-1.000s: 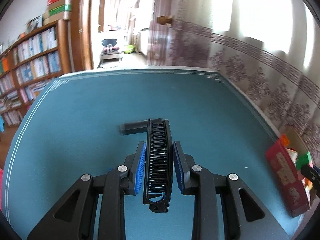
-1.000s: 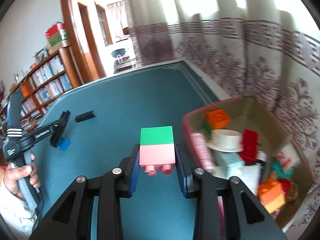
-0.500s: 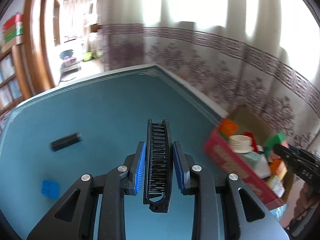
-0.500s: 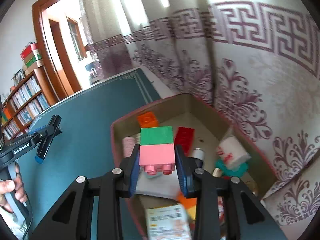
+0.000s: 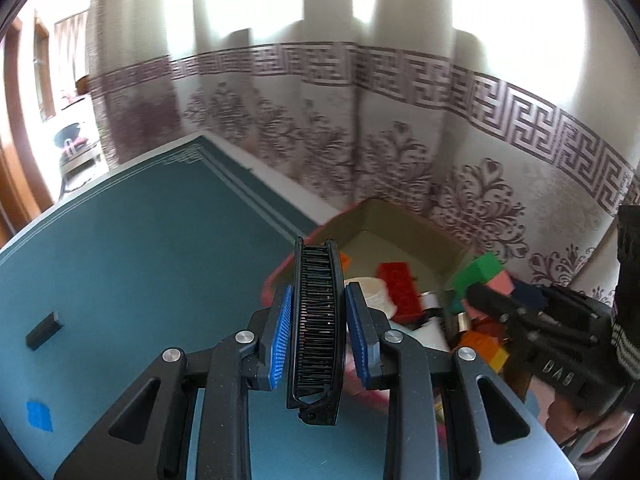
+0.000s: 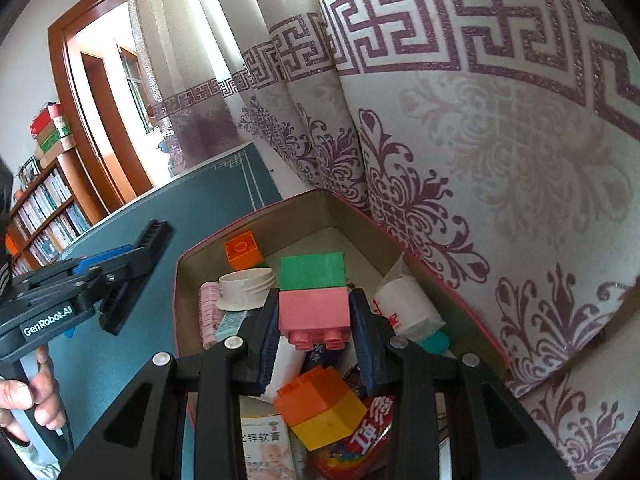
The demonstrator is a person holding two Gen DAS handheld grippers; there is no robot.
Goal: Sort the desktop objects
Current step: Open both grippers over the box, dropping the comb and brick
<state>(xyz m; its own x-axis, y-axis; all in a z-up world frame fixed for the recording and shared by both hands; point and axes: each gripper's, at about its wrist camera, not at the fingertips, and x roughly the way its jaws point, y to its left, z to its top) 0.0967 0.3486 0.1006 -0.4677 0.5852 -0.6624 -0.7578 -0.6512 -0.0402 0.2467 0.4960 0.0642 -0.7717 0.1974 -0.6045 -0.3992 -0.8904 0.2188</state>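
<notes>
My left gripper [image 5: 317, 336] is shut on a black folding comb [image 5: 318, 320], held upright above the teal table near the left rim of the red-edged cardboard box [image 5: 400, 224]. My right gripper [image 6: 314, 320] is shut on a stacked green-and-pink brick [image 6: 313, 292], hovering over the inside of the same box [image 6: 256, 222]. In the left wrist view that right gripper [image 5: 486, 286] shows at the right with its brick [image 5: 484, 270]. In the right wrist view the left gripper [image 6: 138, 252] shows at the left, a hand under it.
The box holds an orange brick [image 6: 242, 250], a white lid [image 6: 246, 288], a red brick [image 5: 402, 284], an orange-yellow brick [image 6: 320, 406], a white tube [image 6: 408, 312] and packets. A small black block [image 5: 43, 330] and a blue brick [image 5: 39, 416] lie on the teal table [image 5: 140, 260]. A curtain hangs right behind the box.
Both grippers have swung right toward the box. The right one moved from beside the box to above its inside. The left one carried the comb from mid-table to the box's left rim.
</notes>
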